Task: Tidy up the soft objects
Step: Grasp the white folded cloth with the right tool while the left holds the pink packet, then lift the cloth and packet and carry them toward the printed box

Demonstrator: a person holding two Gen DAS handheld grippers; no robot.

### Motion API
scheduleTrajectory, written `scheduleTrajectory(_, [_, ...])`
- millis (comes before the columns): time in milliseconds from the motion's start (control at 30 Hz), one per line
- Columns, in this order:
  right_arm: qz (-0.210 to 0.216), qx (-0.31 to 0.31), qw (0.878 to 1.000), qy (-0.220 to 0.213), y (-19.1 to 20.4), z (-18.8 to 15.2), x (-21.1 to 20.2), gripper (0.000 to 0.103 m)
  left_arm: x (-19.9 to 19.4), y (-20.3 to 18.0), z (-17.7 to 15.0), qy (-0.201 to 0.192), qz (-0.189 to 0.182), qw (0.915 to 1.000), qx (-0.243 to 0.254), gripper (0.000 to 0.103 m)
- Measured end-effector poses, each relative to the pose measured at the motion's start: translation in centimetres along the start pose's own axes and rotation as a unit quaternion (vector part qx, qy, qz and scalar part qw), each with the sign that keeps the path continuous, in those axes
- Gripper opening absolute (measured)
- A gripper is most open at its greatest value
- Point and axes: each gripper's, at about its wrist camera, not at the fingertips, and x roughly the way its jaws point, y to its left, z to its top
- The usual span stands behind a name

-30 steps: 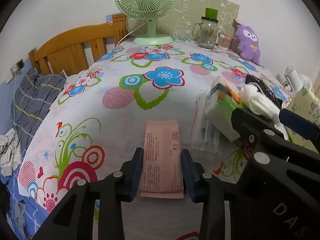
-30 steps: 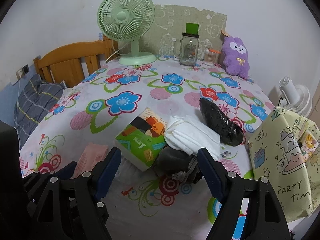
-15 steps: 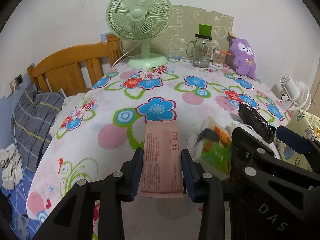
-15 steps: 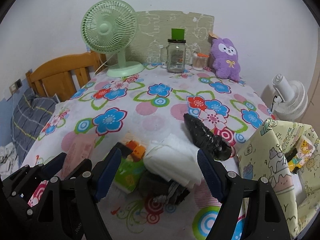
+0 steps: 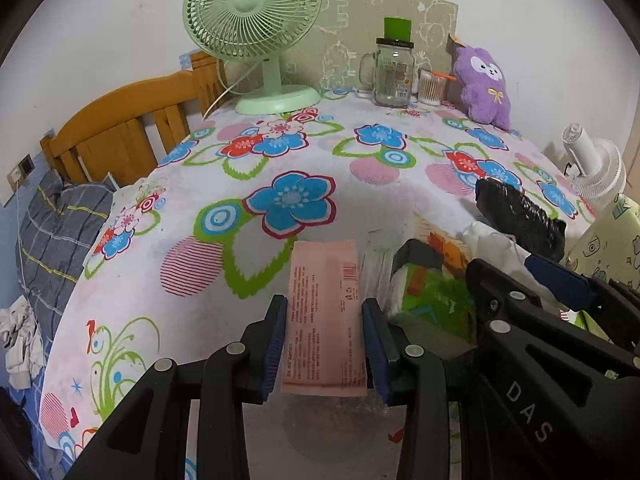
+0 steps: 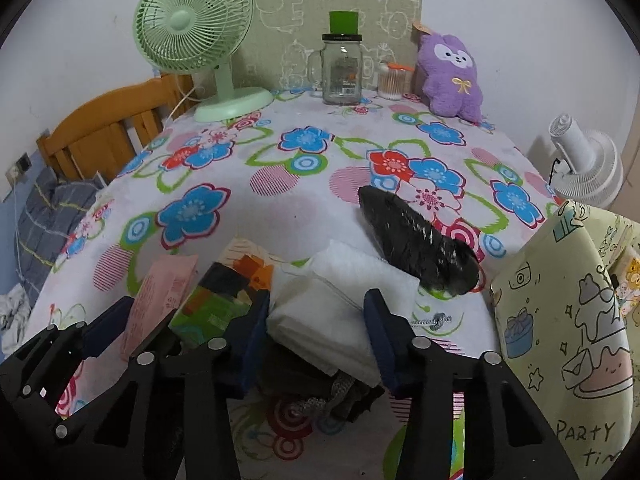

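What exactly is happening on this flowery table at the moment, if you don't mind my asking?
A person is sorting soft items with two handheld grippers. The left gripper has its jaws shut on a pink packet, held above the floral tablecloth. The right gripper has its jaws around a folded white cloth lying on a dark bundle, beside a green tissue pack and a black plastic-wrapped roll.

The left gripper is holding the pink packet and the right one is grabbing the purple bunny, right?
Not the bunny. In the right wrist view the right gripper is closing around the white folded cloth; the purple bunny sits far back. The left gripper does hold the pink packet.
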Motion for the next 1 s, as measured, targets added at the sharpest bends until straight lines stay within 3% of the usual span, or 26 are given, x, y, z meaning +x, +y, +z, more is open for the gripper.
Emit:
scheduleTrajectory(267, [0.018,-0.02,1.0,-0.01,0.2,0.2,-0.8,0.023,-0.7,-0.1,0.1,-0.008,0.005,1.0,-0.001,0.038])
scheduleTrajectory(1000, [0.036,-0.026,0.997,-0.067,0.1,2.1,-7.0,0.021,-6.8,-0.6,2.0,-0.069,-0.002,0.9976,0.005,0.038])
